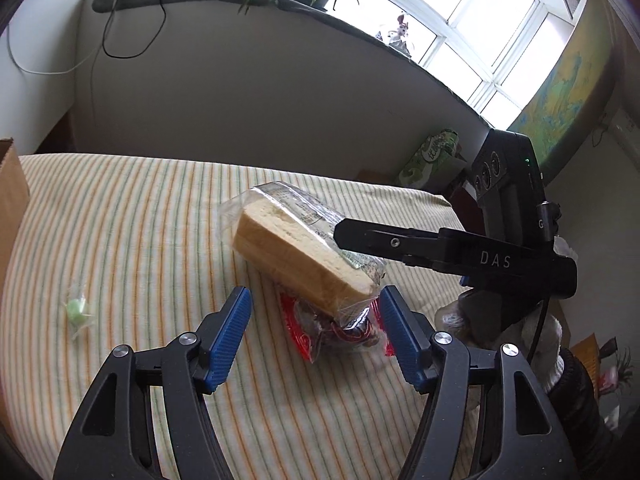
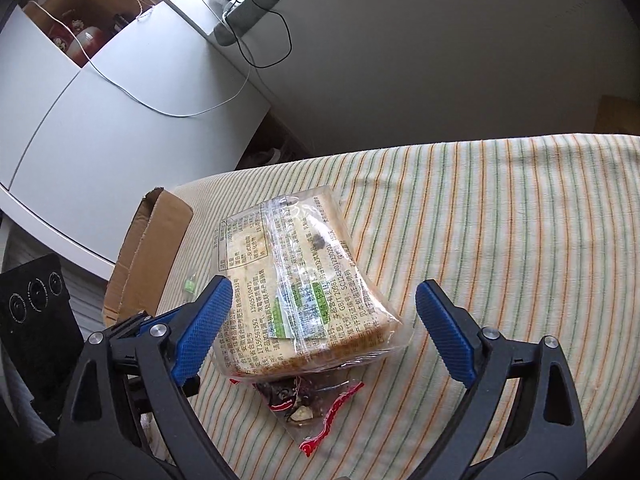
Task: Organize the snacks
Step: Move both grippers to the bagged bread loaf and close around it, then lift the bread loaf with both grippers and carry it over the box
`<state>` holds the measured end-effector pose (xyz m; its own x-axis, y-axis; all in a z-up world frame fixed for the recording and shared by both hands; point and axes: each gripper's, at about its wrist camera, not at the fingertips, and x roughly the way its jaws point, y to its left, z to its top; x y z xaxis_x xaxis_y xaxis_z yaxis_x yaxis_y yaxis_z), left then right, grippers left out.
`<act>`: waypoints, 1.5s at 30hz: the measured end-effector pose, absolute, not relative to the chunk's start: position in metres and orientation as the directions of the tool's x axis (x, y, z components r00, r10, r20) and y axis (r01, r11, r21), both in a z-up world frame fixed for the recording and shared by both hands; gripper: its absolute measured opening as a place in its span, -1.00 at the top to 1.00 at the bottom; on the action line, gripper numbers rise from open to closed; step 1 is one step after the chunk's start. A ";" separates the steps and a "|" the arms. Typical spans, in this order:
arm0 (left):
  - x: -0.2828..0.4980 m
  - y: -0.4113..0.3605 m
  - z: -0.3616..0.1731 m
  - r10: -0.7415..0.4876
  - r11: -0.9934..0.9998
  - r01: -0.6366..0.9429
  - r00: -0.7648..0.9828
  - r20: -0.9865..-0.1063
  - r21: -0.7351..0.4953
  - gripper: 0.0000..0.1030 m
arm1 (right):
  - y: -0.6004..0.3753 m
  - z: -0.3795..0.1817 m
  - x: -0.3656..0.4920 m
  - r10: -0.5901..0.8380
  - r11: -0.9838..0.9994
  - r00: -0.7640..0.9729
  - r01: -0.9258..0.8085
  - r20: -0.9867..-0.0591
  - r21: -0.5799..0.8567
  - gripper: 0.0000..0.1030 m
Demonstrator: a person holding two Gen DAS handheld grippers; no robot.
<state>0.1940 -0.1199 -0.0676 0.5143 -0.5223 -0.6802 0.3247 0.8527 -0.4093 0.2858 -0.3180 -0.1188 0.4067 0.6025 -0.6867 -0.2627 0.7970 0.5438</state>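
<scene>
Clear-wrapped pale bread loaf [image 2: 296,292] propped aslant on red-and-clear crinkly snack packet [image 2: 316,408], on striped cloth [image 2: 500,240]. Left gripper [image 1: 316,320] and right gripper [image 2: 324,320] — jaws apart, gripping nothing — flanking the pile, seemingly before a pick-up. Brown cardboard box [image 2: 144,264] nearby — probable destination.

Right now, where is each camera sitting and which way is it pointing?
Left wrist: sits on the left gripper, looking down across the striped cloth toward the window; its open blue fingers and the right gripper show.
Right wrist: sits on the right gripper, looking down toward the cardboard box and white cabinet; its open fingers show.
Shared: bread pack resting on the red snack bag, and the green candy.
</scene>
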 end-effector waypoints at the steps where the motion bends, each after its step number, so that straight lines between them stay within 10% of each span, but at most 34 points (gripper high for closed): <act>1: 0.196 -0.123 -0.069 -0.522 0.853 0.325 0.511 -0.683 -0.408 -0.29 | -0.318 -0.121 0.287 0.615 0.787 0.397 -0.260 -0.681 0.560 -0.75; 11: 0.213 -0.130 -0.081 -0.510 0.860 0.305 0.496 -0.703 -0.409 -0.26 | -0.313 -0.121 0.288 0.647 0.761 0.358 -0.245 -0.673 0.601 -0.22; 45: 0.129 -0.086 -0.026 -0.449 0.893 0.353 0.648 -0.616 -0.279 -0.02 | -0.232 -0.048 0.207 0.592 0.804 0.453 -0.391 -0.666 0.448 -0.18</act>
